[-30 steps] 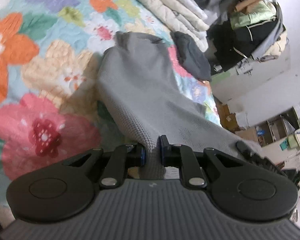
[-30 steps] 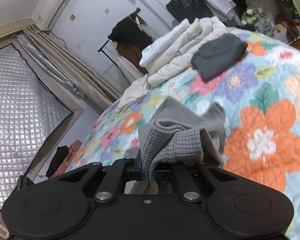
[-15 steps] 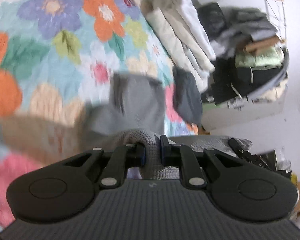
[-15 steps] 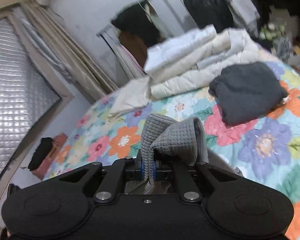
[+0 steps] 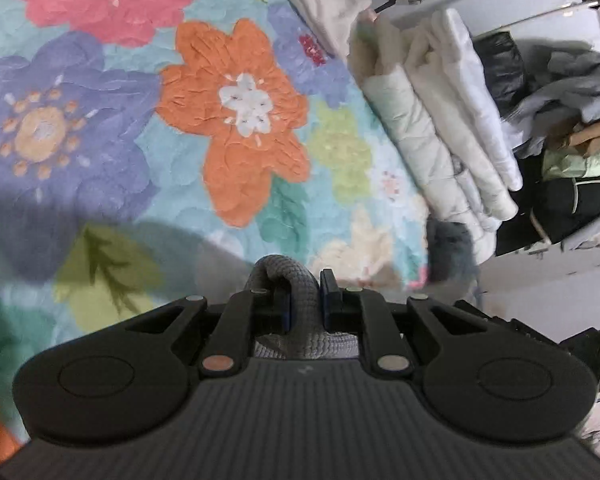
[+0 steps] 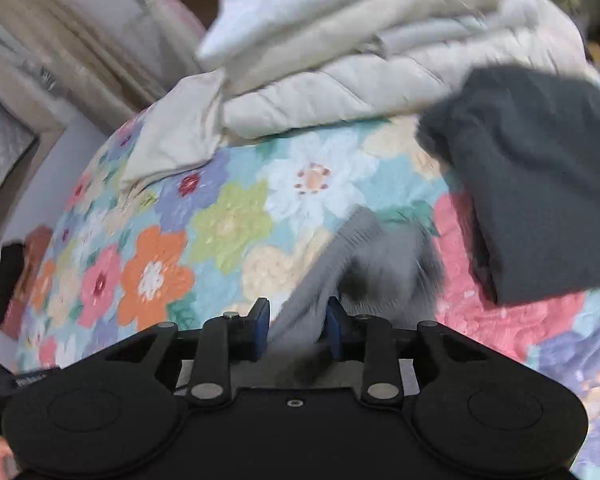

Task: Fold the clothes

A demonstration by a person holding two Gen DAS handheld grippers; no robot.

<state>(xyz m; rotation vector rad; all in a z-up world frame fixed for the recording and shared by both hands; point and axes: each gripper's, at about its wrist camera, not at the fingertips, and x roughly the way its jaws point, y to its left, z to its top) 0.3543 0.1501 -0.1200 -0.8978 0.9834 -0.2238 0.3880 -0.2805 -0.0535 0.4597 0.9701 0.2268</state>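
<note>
A grey waffle-knit garment is pinched in my left gripper, which is shut on a fold of it above the floral quilt. In the right wrist view the same grey garment hangs between the fingers of my right gripper, whose jaws stand apart with the cloth loose and blurred between them. Most of the garment is hidden below both grippers.
A folded dark grey garment lies on the quilt to the right, also at the quilt's edge in the left wrist view. A stack of folded white padded bedding sits behind it. Piled clothes stand beyond the bed.
Both grippers have swept forward across the bed toward the white bedding and dark garment. The right gripper's jaws have opened from their tight grip on the grey cloth. The left stays shut.
</note>
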